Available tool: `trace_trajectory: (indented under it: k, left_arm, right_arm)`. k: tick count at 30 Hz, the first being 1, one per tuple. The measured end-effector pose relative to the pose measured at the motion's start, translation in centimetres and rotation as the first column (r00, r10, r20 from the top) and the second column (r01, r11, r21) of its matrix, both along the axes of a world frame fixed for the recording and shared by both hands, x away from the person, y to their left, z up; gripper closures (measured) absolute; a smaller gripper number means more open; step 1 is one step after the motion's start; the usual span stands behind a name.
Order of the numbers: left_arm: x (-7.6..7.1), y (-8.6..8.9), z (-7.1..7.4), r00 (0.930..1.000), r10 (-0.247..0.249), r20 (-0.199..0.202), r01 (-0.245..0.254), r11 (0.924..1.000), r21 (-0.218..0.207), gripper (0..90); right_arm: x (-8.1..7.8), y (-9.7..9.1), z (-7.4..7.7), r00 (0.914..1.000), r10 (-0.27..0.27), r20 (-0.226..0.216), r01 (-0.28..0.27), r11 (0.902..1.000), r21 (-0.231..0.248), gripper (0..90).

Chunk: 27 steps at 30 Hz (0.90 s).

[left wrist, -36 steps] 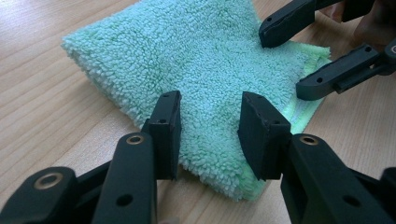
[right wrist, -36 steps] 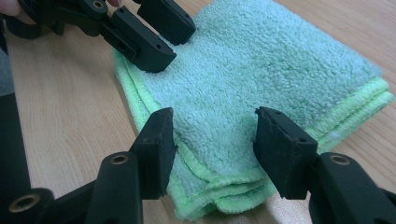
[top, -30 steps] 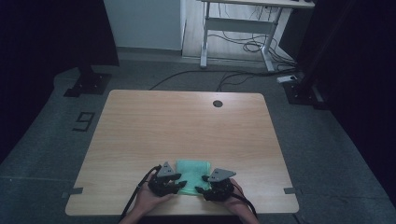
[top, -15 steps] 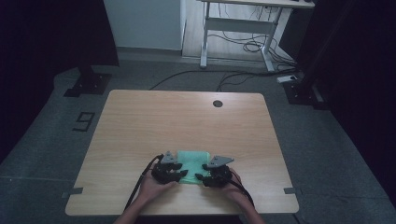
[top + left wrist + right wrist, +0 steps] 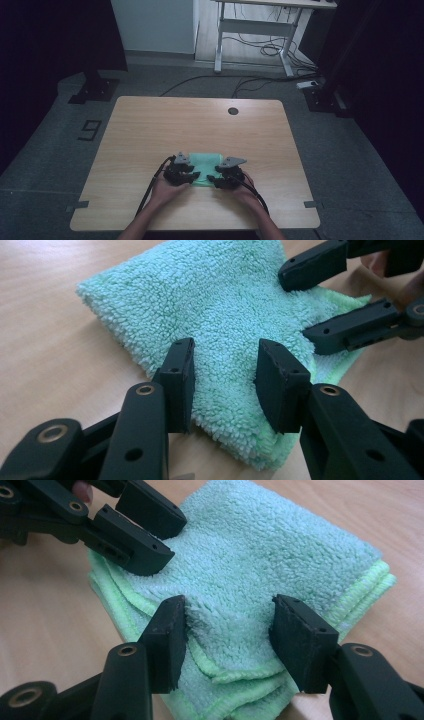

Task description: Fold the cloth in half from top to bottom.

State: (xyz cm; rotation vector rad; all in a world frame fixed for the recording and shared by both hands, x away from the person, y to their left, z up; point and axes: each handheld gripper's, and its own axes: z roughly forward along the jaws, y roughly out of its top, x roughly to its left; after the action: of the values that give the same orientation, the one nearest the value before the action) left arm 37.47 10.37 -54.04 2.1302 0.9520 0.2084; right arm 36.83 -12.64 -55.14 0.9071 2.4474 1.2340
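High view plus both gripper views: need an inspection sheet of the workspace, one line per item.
Surface: light wooden table, round dark grommet hole near its far edge.
Job's things: folded mint-green terry towel lying flat near the front edge, stacked hems visible in the right gripper view.
Clutter: nothing seen.
Grippers: left gripper and right gripper each with jaws apart, straddling a near part of the towel; neither visibly pinching it.
Cables: black gripper cables trail toward the person; loose cables on the floor beyond.
Surroundings: grey floor, white desk frame, dark stand base.
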Motion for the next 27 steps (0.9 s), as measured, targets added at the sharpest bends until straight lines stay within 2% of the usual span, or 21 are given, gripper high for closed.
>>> trace_trajectory:
  k: [5,12,23,27]
  left_arm:
    - [1.4,-0.4,0.2,0.9998,0.018,0.001,-0.019,0.9995,0.026,59.1]
    - [2.9,-0.4,0.2,0.9987,0.051,-0.004,-0.051,0.9986,0.016,59.6]
    - [3.1,-0.4,0.3,0.9984,0.057,-0.002,-0.057,0.9983,0.014,58.9]
    - [3.0,-0.3,0.5,0.9982,0.060,0.002,-0.060,0.9982,0.009,57.4]
  right_arm:
    - [1.1,0.4,0.0,0.9995,-0.026,0.016,0.026,0.9995,-0.015,46.6]
    - [2.4,0.6,0.0,0.9987,-0.050,0.012,0.050,0.9987,-0.010,46.3]
    - [2.5,0.7,0.0,0.9982,-0.057,0.020,0.057,0.9982,-0.016,45.0]
    - [2.5,0.6,0.1,0.9986,-0.053,0.007,0.053,0.9986,0.002,42.1]
